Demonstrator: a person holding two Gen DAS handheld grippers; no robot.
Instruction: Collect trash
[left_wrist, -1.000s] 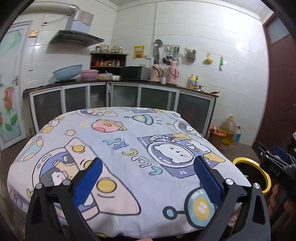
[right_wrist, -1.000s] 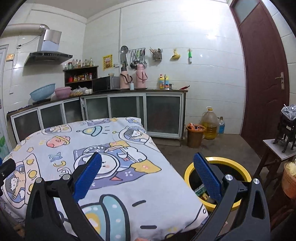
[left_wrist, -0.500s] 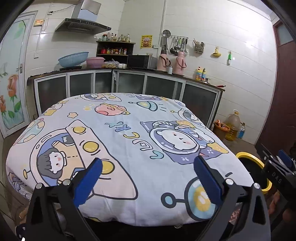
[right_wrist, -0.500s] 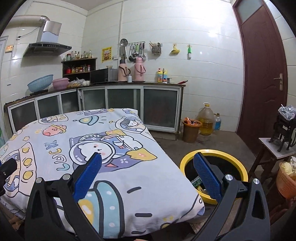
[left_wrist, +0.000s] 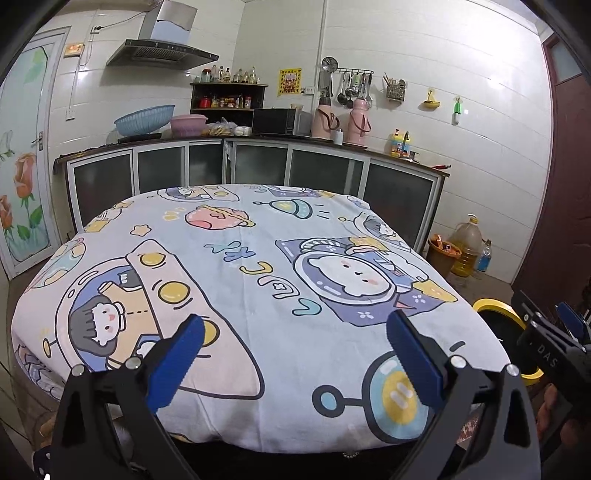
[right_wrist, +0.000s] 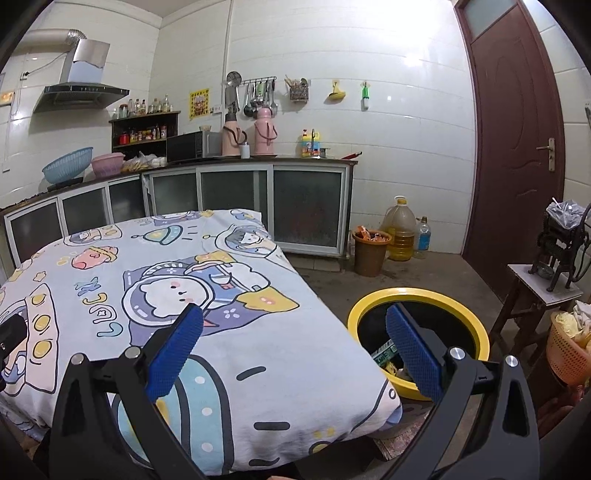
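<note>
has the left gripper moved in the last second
Yes. The left gripper has risen and tipped down: in its view the counter sits lower in the frame and more of the tablecloth shows.

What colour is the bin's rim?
Yellow; the bin sits on the floor beside the table, clearest in the right wrist view.

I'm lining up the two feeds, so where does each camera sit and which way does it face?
Left wrist: on the left gripper, looking across the cartoon tablecloth toward the kitchen counter; its open blue fingers show, with the right gripper at the right edge.
Right wrist: on the right gripper, aimed over the table's right corner and the yellow-rimmed bin; its open fingers show.
Shared: tablecloth, counter, bin, oil jug.
</note>
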